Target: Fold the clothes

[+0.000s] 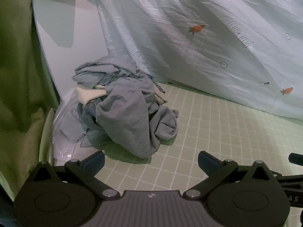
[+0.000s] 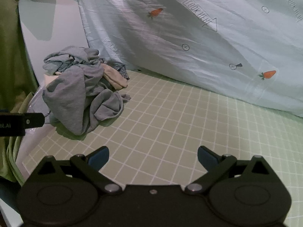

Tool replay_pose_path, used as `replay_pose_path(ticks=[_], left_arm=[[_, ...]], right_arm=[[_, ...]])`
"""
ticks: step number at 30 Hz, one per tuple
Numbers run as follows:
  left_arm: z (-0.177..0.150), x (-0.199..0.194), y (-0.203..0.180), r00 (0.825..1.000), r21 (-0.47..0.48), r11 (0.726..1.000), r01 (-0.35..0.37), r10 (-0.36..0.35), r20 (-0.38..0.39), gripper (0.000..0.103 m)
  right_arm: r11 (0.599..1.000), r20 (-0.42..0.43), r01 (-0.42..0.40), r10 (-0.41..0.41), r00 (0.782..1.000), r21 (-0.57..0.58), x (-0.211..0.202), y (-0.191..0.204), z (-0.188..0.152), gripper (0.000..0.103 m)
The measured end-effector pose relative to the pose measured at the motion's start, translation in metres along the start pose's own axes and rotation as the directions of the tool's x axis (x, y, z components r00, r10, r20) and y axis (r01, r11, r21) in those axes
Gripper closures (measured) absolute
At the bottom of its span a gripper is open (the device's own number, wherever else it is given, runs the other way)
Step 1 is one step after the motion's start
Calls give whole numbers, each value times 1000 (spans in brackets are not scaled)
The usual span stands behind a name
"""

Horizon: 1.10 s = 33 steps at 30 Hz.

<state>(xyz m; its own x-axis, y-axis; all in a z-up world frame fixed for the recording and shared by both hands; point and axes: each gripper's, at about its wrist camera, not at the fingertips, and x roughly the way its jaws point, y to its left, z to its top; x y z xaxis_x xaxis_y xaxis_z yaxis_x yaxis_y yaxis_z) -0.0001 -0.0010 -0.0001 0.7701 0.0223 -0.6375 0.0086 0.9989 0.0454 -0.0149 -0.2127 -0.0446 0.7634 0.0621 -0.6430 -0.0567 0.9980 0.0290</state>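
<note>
A crumpled pile of grey-blue clothes (image 1: pixel 123 106) with a cream piece tucked in it lies on the green checked sheet (image 1: pixel 217 132). In the right wrist view the same pile (image 2: pixel 81 92) sits at the left. My left gripper (image 1: pixel 151 160) hovers just in front of the pile, jaws wide open and empty. My right gripper (image 2: pixel 153 157) is over bare sheet to the right of the pile, open and empty too. A dark part of the left gripper (image 2: pixel 28 122) pokes in at the left edge of the right wrist view.
A pale blue quilt (image 1: pixel 208 37) printed with carrots and arrows is heaped behind the sheet. A white headboard or wall (image 1: pixel 66 28) and a green curtain (image 1: pixel 17 66) close off the left. Clear plastic (image 1: pixel 62 145) lies under the pile's left side.
</note>
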Motion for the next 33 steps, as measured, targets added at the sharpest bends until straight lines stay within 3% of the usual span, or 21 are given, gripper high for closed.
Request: replay_pose_path(ticks=[33], left_arm=[[1,6,-6,1000,18,1000,16,-16,-10,0]], right_arm=[[1000,0,13,-13,1000,20,-1,-1,-4,2]])
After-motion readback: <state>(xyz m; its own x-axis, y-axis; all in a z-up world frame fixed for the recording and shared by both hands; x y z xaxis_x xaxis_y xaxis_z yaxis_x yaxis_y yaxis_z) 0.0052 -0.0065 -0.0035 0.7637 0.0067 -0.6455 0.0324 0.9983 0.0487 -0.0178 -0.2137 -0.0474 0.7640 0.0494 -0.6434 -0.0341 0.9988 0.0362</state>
